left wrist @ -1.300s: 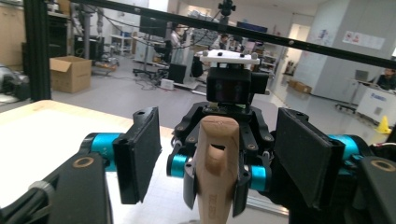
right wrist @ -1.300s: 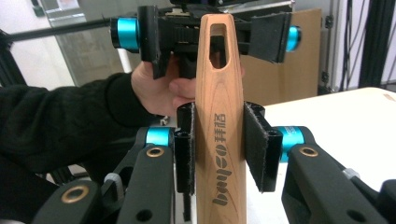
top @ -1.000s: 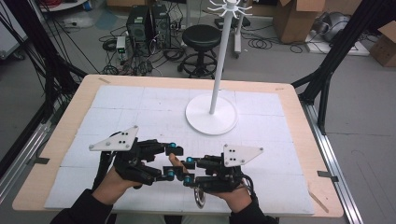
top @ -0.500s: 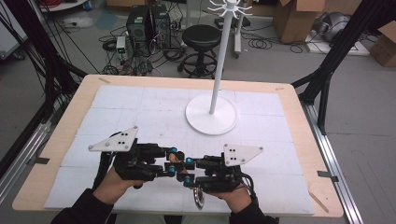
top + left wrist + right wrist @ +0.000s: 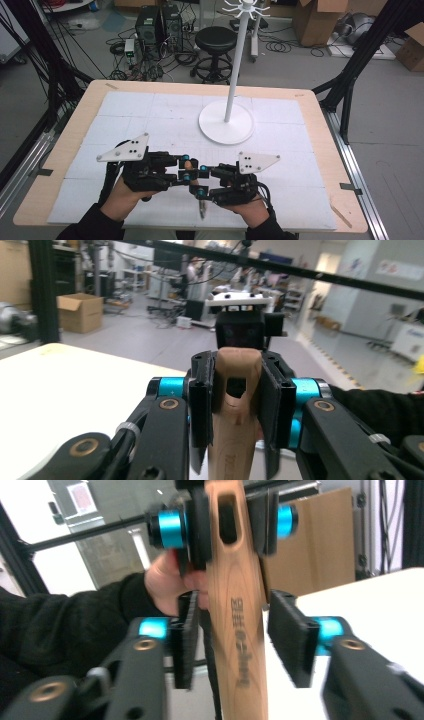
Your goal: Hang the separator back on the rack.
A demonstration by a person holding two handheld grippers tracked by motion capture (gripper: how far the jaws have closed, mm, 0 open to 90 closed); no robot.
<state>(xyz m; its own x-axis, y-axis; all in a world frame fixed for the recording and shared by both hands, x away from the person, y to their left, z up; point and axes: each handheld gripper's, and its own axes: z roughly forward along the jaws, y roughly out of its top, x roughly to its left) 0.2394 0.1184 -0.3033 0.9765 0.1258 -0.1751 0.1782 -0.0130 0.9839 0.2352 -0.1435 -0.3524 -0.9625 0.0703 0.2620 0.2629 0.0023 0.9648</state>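
I see the wooden counter (image 5: 325,150) with its white mat, the tall white hook stand (image 5: 226,122) well apart toward the far edge, not in my way. Near the front edge, my left hand-held gripper (image 5: 235,405) clamps the slotted wooden utensil handle (image 5: 234,405); my right hand-held gripper (image 5: 237,635) straddles it, released, probably mid-handover.

You see dark lettering burned along the wooden handle (image 5: 240,630), running lengthwise between the right gripper's (image 5: 240,640) fingers (image 5: 186,640), but blur keeps you from reading it. A faint mark low on that handle in the left gripper view is equally unreadable.
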